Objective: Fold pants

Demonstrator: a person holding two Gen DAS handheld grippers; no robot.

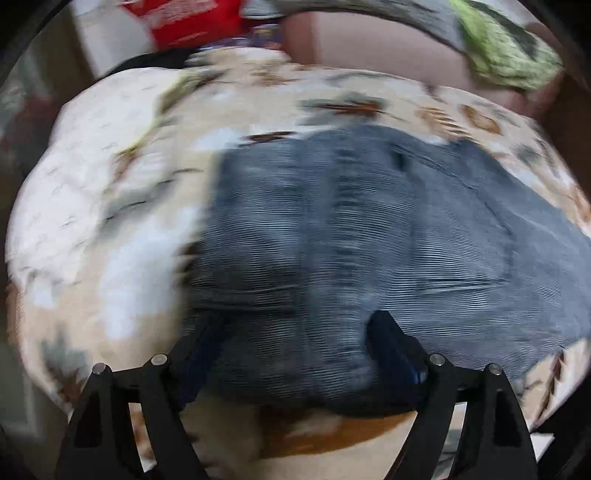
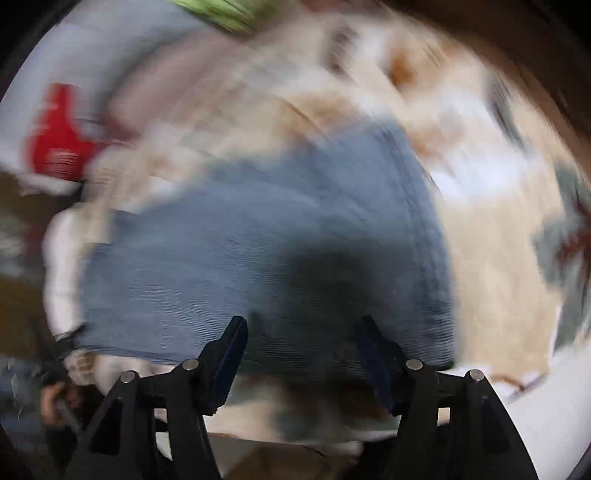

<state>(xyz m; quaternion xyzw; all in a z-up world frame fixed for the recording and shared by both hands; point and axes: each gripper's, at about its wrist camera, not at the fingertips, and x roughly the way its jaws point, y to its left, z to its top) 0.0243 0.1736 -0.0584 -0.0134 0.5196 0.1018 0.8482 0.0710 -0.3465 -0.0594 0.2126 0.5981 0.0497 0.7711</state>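
Note:
Blue-grey ribbed pants (image 1: 351, 229) lie spread on a cream bedspread with leaf prints (image 1: 110, 206). In the left wrist view my left gripper (image 1: 295, 325) is open, its fingers wide apart, with the near edge of the pants bunched between them; the left finger is partly hidden by cloth. In the right wrist view the pants (image 2: 258, 240) fill the middle. My right gripper (image 2: 301, 325) is open over their near edge, and a dark shadow lies just ahead of it. Both views are blurred by motion.
A red item (image 1: 192, 18) lies at the far side of the bed, with a green and grey cloth (image 1: 506, 51) at the far right. A pinkish pillow or headboard (image 1: 369, 44) lies behind the bed. The bed's near edge (image 2: 535, 406) is at the lower right.

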